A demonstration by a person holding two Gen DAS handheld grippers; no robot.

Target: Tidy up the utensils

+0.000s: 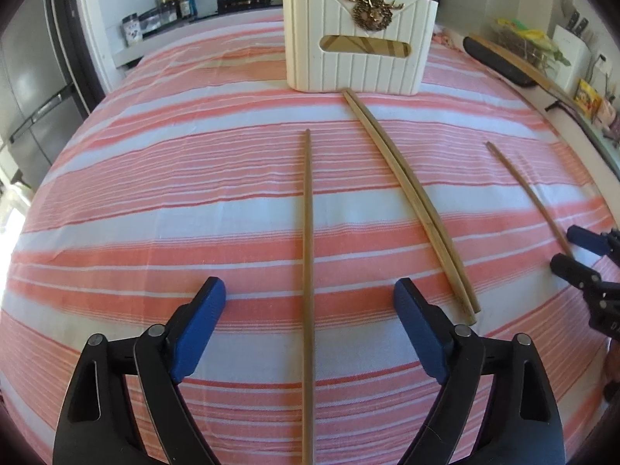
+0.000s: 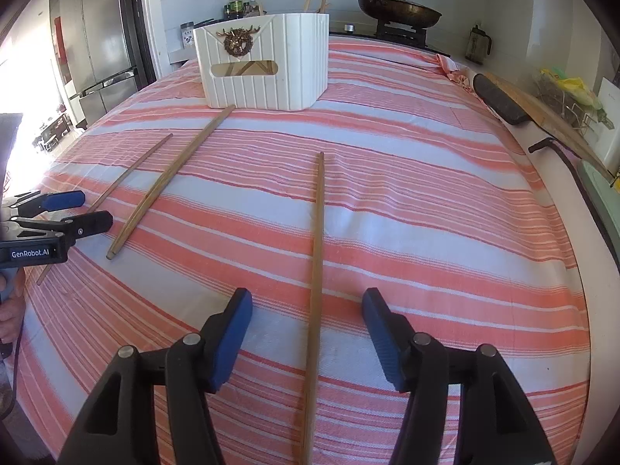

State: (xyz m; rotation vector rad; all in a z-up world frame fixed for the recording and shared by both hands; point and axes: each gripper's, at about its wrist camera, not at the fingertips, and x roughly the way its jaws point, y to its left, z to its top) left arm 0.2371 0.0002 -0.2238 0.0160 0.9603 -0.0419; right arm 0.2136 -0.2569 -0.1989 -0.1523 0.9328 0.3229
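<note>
Both grippers, left [image 1: 310,298] and right [image 2: 308,308], stand with jaws wide open, holding nothing, each astride a chopstick [image 1: 308,232] on the striped cloth [image 1: 155,193]; a chopstick pair [image 1: 410,201] lies between, before the white bin [image 1: 356,38].

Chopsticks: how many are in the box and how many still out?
Done: some sticks already stand in the white box. In hand: nothing; left gripper and right gripper each straddle a single chopstick, open. Left: those and the pair.
</note>
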